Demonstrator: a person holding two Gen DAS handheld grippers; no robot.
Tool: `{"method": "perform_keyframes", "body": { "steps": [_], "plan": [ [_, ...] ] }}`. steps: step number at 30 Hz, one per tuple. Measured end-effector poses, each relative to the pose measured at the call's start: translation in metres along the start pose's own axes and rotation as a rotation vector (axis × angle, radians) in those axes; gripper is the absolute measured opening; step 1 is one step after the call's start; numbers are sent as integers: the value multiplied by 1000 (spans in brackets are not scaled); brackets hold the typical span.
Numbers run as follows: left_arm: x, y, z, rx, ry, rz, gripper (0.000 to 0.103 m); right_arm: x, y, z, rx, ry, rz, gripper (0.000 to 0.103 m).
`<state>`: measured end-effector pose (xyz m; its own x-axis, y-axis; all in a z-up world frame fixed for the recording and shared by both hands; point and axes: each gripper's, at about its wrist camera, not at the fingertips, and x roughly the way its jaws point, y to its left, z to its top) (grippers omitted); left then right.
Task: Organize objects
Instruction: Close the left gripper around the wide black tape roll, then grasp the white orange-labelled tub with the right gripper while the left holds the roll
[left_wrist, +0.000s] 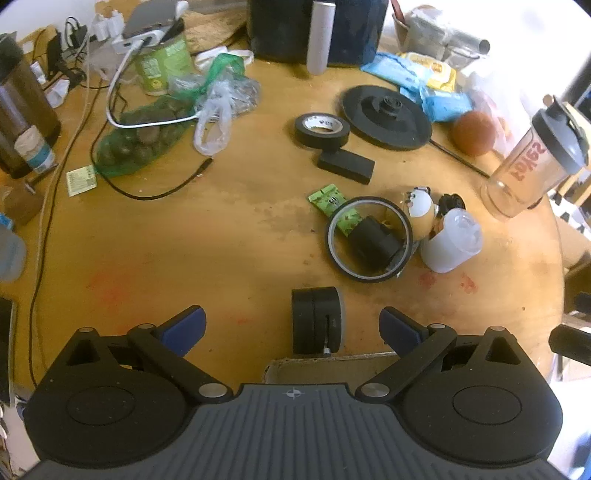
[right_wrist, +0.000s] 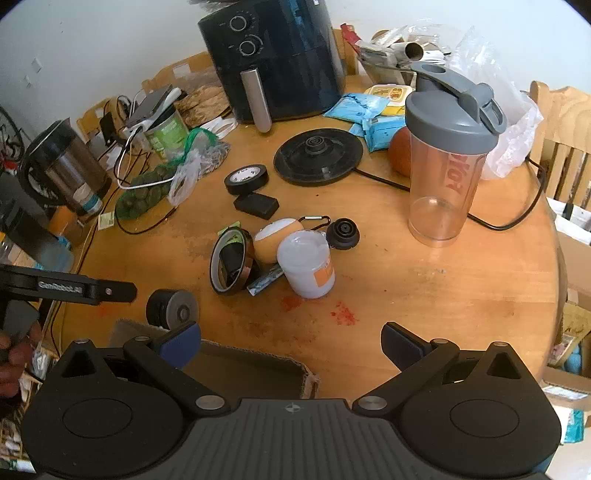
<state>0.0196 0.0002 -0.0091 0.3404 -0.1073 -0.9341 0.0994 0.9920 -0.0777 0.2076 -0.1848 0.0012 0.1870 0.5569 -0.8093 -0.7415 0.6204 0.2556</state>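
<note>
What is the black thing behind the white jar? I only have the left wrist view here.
Observer: A small round black cap, ribbed on top, stands just beyond the white jar, with a carabiner beside it.
Operator: And where is the right gripper?
Observer: The right gripper is open, nothing between its fingers, above the table's near edge, over an open cardboard box.

- Left gripper (left_wrist: 292, 325): jaws spread wide, blue-padded fingertips (left_wrist: 188, 326) well apart, nothing pressed between them — pointing steeply down.
- Right gripper (right_wrist: 291, 345): jaws likewise wide, nothing in them; angled down, less steeply.
- Right wrist view: the left gripper's black body enters at left edge, with a hand (right_wrist: 14, 354) on it.
</note>
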Motion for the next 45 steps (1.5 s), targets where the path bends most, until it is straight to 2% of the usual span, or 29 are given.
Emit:
{"method": "perform_keyframes", "body": {
  "steps": [6,7,10,16,19,21,24,25,28,36,45],
  "plan": [
    [27,-6,-6,25,51,16,100,1,6,-7,39,-21,-46,103],
    [31,-6,-6,26,80,7,94,1,8,-9,40,-24,-53,103],
    [41,-3,-3,26,109,-8,93,2,10,-13,55,-21,-69,103],
    [60,-4,1,35,126,4,80,5,18,-22,82,-14,-72,103],
    [69,-6,2,39,143,-17,75,4,22,-24,66,-14,-80,103],
    [77,-8,4,49,152,-10,70,3,22,-25,65,-16,-93,103],
    [86,-9,3,47,181,-21,51,1,20,-27,78,-22,-102,103],
    [87,-9,3,-173,169,20,43,1,19,-27,80,-25,-105,103],
    [87,-11,3,-178,169,20,42,1,17,-28,85,-30,-115,103],
    [78,-4,4,-198,151,-6,40,4,15,-30,105,-28,-53,103],
    [60,2,0,-243,90,-34,40,4,9,-22,96,-38,8,103]
  ]
}}
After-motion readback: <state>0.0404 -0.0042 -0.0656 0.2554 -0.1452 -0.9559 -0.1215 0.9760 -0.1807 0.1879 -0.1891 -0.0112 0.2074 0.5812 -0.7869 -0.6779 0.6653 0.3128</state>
